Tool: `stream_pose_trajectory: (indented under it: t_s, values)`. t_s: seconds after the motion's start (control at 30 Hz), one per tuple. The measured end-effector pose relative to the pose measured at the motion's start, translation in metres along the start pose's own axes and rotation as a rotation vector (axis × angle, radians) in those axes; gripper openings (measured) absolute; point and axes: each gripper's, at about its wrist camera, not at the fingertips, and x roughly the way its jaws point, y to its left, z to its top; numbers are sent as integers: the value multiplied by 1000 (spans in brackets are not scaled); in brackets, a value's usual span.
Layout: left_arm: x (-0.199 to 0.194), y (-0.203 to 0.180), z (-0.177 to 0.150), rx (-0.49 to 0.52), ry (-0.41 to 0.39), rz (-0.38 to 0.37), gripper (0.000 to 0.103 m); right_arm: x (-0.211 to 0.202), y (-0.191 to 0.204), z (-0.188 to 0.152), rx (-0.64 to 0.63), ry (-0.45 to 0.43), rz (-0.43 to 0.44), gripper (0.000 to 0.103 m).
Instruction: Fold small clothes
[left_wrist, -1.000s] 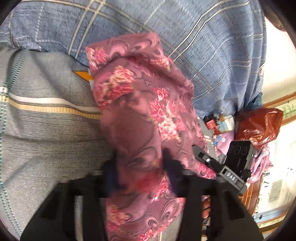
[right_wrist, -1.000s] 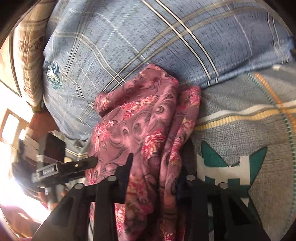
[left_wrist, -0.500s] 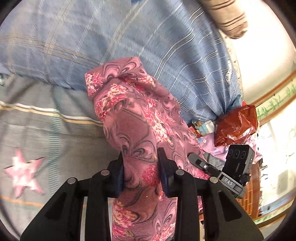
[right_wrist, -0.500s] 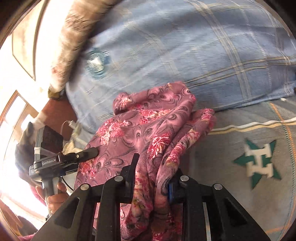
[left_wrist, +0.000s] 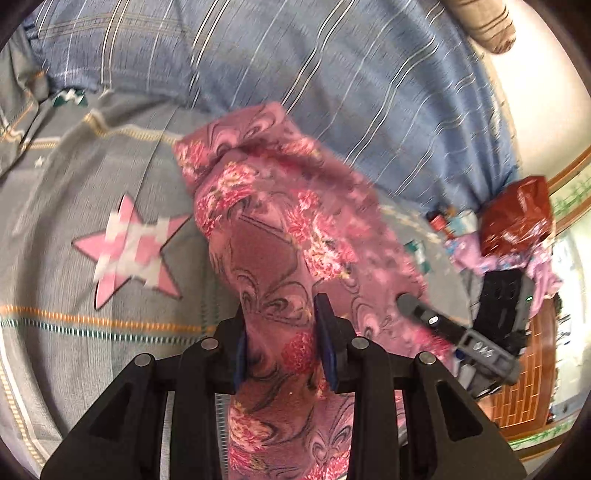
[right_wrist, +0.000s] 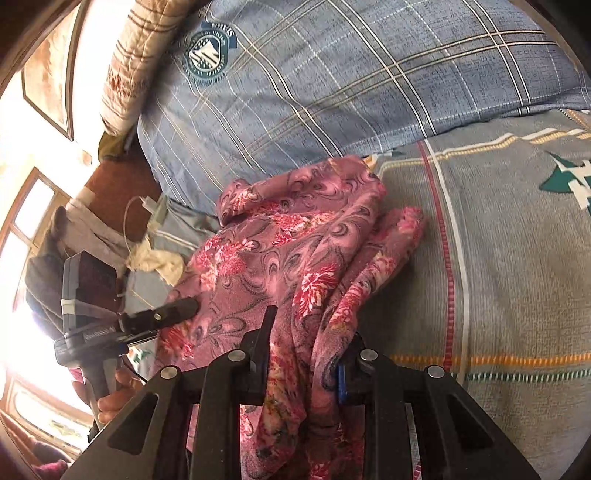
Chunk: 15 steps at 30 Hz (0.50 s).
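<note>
Both grippers clamp the same pink floral garment (left_wrist: 280, 236). In the left wrist view the left gripper (left_wrist: 282, 332) pinches a bunched strip of it at lower centre. In the right wrist view the right gripper (right_wrist: 306, 347) grips another gathered edge. The cloth drapes up mid-frame over the grey bedsheet (left_wrist: 66, 354), below the blue plaid pillow (right_wrist: 351, 74).
</note>
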Motion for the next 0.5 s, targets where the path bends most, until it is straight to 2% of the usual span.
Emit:
stream_pose_trajectory:
  t_s: [0.13,0.17,0.2,0.23,0.27,0.37,0.5]
  values:
    - [14,4,-12,37,13,49,37,7,1,-3,-78,8,-69,29]
    - [18,5,-15,44,17,62,39,8,-1,-5,-97,11,-83,32]
    - [20,7,-17,51,17,68,41,11,-3,-7,-116,13,-110,43]
    - [20,7,-16,49,17,61,41,12,-7,-10,-127,15,-136,50]
    - [17,8,-16,48,19,47,41,11,-10,-9,-118,11,-138,54]
    - [-9,8,-9,88,-20,36,40,-3,-14,-5,-81,4,-115,54]
    - [-37,8,24,133,-110,58,42,-37,-11,26,-58,-117,-63,57]
